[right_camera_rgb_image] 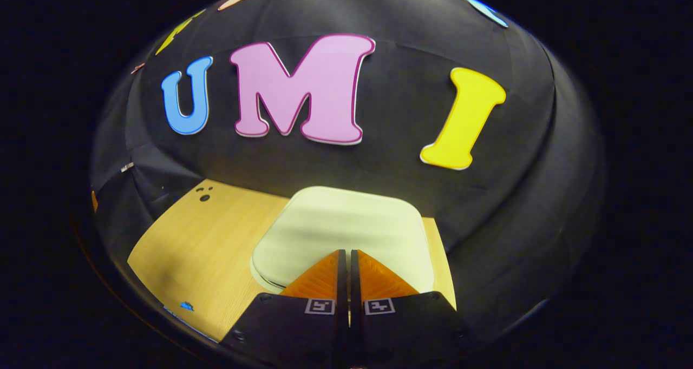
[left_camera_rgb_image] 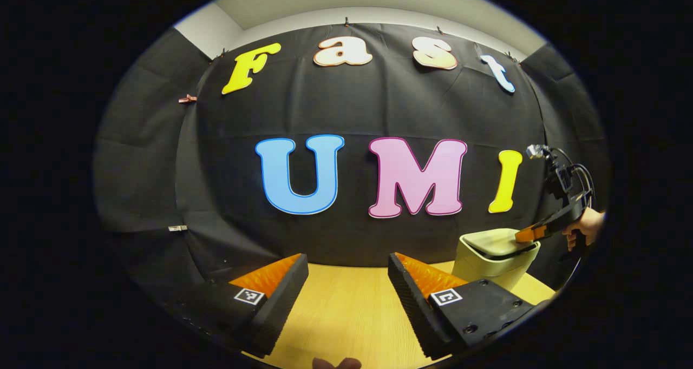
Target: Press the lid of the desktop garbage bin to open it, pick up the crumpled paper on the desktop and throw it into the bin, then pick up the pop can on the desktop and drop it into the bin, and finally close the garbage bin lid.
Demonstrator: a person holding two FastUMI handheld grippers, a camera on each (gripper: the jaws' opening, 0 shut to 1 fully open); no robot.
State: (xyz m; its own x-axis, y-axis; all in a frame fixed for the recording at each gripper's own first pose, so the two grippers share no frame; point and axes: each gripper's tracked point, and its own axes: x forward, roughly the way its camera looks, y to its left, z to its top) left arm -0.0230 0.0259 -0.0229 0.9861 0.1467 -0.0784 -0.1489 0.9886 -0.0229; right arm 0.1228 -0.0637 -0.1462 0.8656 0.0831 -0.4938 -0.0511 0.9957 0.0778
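The bin point(left_camera_rgb_image: 495, 255) stands at the far right corner of the table point(left_camera_rgb_image: 346, 309), close to the black cloth wall. Its pale lid point(right_camera_rgb_image: 341, 231) is down and lies flat. It looks like light, stiff plastic with a smooth, somewhat slippery top, so a push near the lid's front edge probably springs it; pressing too hard or off to one side could slide or tip so light a bin.

The right gripper point(right_camera_rgb_image: 346, 258) has its fingers drawn together, with only a thin slit between them and nothing held. In the right gripper view their tips sit over the near edge of the lid, about the middle of its width. In the left gripper view the same gripper, held by a hand point(left_camera_rgb_image: 587, 225), comes in from the right with its tips at the lid's top; whether they press on it or hang just above I cannot tell.

The left gripper point(left_camera_rgb_image: 346, 274) has its fingers spread wide and empty above bare table, with the bin off to its right and well apart.
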